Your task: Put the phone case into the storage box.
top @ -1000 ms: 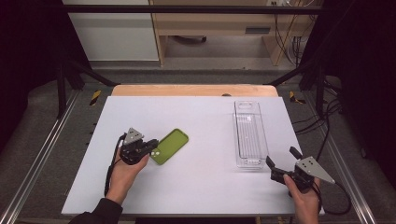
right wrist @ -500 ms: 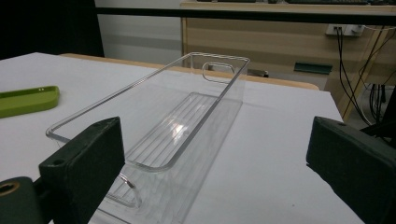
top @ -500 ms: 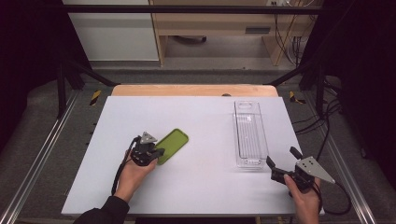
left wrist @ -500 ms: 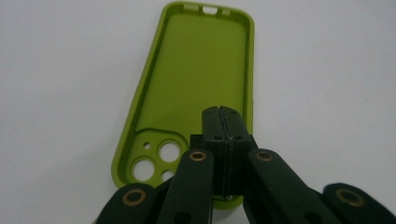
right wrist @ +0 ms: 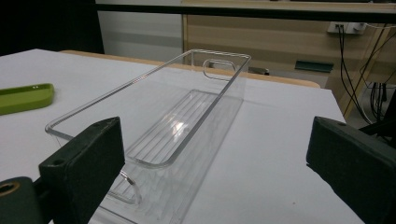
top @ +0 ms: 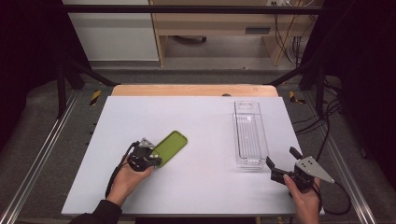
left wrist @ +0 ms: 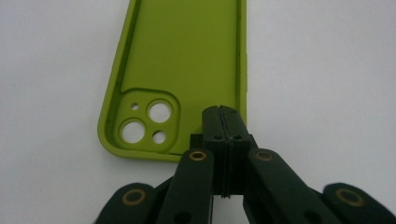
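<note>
A lime-green phone case (top: 170, 147) lies inside-up on the white table (top: 205, 116), left of centre. In the left gripper view the case (left wrist: 187, 60) shows its camera cut-outs at the near end. My left gripper (top: 155, 161) is shut, and its tips (left wrist: 222, 112) sit over the case's near corner beside the cut-outs, with nothing seen between the jaws. A clear plastic tray (top: 236, 135) stands empty at the right. My right gripper (top: 281, 157) is open just in front of the tray's near end (right wrist: 84, 140), jaws wide apart (right wrist: 217, 140). The case's edge (right wrist: 23, 97) shows far left.
A wooden strip (top: 194, 90) borders the table's far edge. Black frame legs and metal rails (top: 42, 154) flank the table, and cables (top: 322, 130) hang at the right. Bare white surface lies between case and tray.
My left gripper has moved right and forward, from beside the case's near end onto its near corner. The right gripper and the tray have stayed put.
</note>
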Demonstrator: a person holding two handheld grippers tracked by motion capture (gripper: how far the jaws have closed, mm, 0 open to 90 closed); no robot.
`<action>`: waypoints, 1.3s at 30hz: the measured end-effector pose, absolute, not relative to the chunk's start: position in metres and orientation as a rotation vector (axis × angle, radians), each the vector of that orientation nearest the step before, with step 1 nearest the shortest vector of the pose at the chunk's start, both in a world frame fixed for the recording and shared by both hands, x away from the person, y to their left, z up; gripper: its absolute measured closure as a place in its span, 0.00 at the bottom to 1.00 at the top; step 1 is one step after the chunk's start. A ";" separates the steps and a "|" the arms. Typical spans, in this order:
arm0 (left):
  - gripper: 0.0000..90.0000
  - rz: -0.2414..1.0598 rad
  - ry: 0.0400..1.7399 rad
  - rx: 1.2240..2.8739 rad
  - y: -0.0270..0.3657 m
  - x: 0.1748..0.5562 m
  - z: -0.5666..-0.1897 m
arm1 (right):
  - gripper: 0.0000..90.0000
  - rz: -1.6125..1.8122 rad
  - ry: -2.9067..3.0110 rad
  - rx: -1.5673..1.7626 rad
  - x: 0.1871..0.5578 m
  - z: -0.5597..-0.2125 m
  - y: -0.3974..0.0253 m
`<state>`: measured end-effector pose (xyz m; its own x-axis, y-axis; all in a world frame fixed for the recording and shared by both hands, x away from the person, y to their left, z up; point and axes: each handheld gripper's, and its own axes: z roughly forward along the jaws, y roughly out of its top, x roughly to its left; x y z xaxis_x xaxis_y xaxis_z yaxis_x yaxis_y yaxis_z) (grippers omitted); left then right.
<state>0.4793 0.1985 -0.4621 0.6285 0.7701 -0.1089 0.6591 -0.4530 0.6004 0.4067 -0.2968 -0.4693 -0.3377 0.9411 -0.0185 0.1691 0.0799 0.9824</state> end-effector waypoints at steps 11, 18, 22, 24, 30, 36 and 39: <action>1.00 0.195 1.075 2.296 0.216 0.449 -0.459 | 0.05 1.324 1.627 1.124 0.407 -0.470 -0.296; 1.00 0.177 1.043 2.337 0.226 0.431 -0.458 | 0.05 1.323 1.626 1.124 0.407 -0.470 -0.297; 1.00 0.170 1.031 2.348 0.232 0.422 -0.457 | 0.05 1.323 1.626 1.122 0.407 -0.470 -0.297; 1.00 0.168 1.022 2.359 0.234 0.417 -0.457 | 0.05 1.323 1.628 1.124 0.407 -0.470 -0.296; 1.00 0.166 1.014 2.355 0.241 0.408 -0.457 | 0.05 1.320 1.631 1.120 0.407 -0.470 -0.295; 1.00 0.215 1.003 2.344 0.242 0.408 -0.453 | 0.05 1.320 1.624 1.120 0.405 -0.469 -0.295; 0.94 0.327 1.008 2.299 0.246 0.409 -0.444 | 0.05 1.317 1.625 1.117 0.405 -0.469 -0.295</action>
<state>0.4091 0.2463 -0.4443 0.6812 0.7320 -0.0145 0.5838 -0.5311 0.6141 0.4052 -0.2951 -0.4689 -0.3367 0.9412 -0.0280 0.1678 0.0892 0.9818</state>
